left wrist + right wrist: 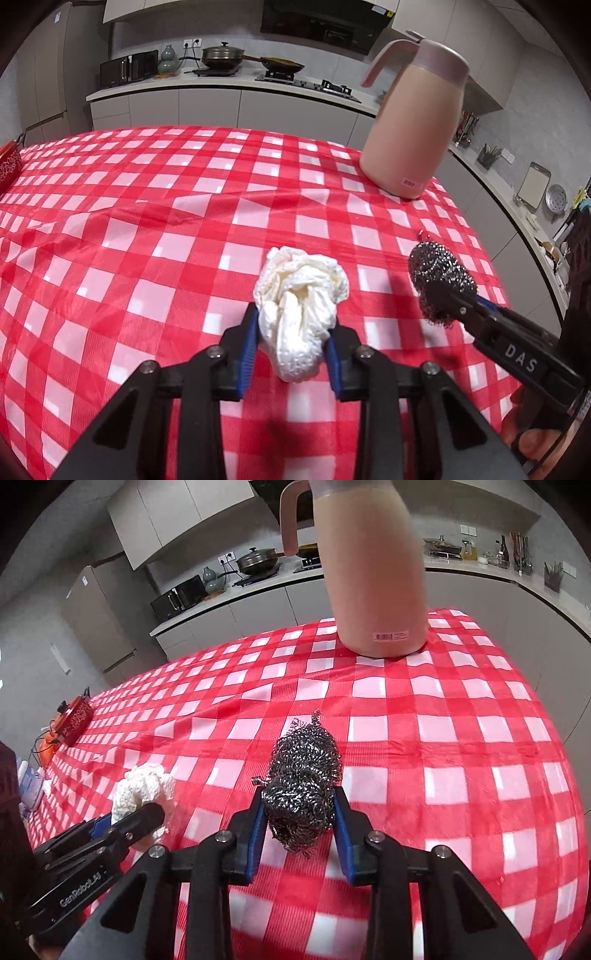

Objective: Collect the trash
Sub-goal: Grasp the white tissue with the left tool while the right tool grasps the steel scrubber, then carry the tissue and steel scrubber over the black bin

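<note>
Our left tool [291,343] clenches the tissue [301,302], our right tool [299,825] the scourer [303,775]; we keep both grips firm, carrying them clear of the jug [373,572].

Two close wrist views, perhaps angled together, over one tablecloth [147,240].

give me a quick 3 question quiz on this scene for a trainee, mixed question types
1. True or false: the left tongs are shut on the crumpled white paper wad.
2. Multiple choice: what do the right tongs hold? A) a sponge B) the steel wool scouring ball C) nothing
3. Fill in: the tall pink thermos jug stands upright on the red-and-white checked ____.

Key: 1 true; 2 B; 3 tablecloth.
</note>
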Motion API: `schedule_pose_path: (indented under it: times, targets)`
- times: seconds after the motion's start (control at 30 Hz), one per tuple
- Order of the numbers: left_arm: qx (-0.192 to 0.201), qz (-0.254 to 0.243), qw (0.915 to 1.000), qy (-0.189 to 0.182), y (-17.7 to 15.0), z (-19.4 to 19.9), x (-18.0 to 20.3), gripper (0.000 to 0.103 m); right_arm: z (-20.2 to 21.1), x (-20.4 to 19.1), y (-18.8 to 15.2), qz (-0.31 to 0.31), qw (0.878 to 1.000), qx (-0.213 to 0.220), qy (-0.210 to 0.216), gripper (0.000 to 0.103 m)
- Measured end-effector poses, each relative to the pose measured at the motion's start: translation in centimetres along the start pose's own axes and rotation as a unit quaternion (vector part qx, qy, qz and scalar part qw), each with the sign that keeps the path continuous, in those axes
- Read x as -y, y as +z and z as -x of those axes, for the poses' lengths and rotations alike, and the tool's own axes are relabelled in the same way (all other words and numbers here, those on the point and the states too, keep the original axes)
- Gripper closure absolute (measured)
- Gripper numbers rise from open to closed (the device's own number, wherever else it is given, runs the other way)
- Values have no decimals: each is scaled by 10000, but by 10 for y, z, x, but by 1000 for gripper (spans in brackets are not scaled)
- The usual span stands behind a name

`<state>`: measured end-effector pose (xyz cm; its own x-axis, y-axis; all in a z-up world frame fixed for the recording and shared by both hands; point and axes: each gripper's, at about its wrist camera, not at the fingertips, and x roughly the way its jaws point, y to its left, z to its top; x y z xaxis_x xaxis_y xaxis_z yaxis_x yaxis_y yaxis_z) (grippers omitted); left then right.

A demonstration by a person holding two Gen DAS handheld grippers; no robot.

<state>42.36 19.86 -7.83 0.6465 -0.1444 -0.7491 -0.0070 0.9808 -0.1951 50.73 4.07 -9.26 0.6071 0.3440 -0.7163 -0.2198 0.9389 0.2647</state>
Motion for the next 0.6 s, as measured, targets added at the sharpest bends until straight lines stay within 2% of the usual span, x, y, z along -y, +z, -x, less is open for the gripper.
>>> schedule_pose_path:
  times: [0.33,0.6]
  targets:
    - [98,-98,9999,11,-22,31,41,69,50,18,-29,21,9999,43,156,67]
    - [128,-226,9995,-172,-43,57,85,69,107,49,-59,-74,9998,141,142,67]
